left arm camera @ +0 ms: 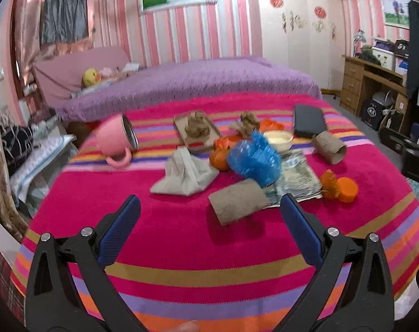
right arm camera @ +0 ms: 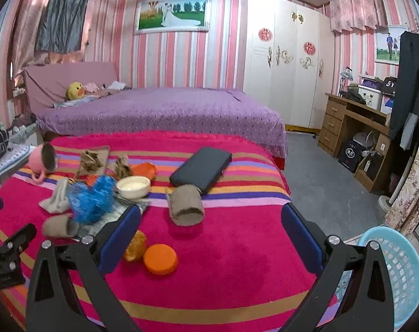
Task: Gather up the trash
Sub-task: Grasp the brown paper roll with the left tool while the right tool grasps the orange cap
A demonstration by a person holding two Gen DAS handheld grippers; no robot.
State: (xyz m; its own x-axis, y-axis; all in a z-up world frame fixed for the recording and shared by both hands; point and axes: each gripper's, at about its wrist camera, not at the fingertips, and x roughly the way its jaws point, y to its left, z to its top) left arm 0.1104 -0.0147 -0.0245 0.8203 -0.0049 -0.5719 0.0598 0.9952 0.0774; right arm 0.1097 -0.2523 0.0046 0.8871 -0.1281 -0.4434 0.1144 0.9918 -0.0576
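Trash lies on a table under a striped pink cloth [left arm camera: 181,235]. In the left wrist view a cardboard tube [left arm camera: 238,202] lies just ahead, with a crumpled blue plastic bag [left arm camera: 255,160], a grey folded paper [left arm camera: 186,178] and a second tube [left arm camera: 329,146] beyond. My left gripper [left arm camera: 209,235] is open and empty above the cloth. My right gripper [right arm camera: 209,238] is open and empty, above an orange lid [right arm camera: 160,258] and a crumpled gold wrapper [right arm camera: 135,246]. A tube [right arm camera: 186,207] lies ahead of it. The blue bag [right arm camera: 92,199] is at left.
A pink mug [left arm camera: 117,139] lies tipped at the left. A white bowl [right arm camera: 133,186], a black case [right arm camera: 201,168], a tray with brown paper [left arm camera: 197,131] and newspaper [left arm camera: 295,177] are on the table. A light blue basket [right arm camera: 397,274] stands off the table's right. A purple bed [right arm camera: 159,110] lies behind.
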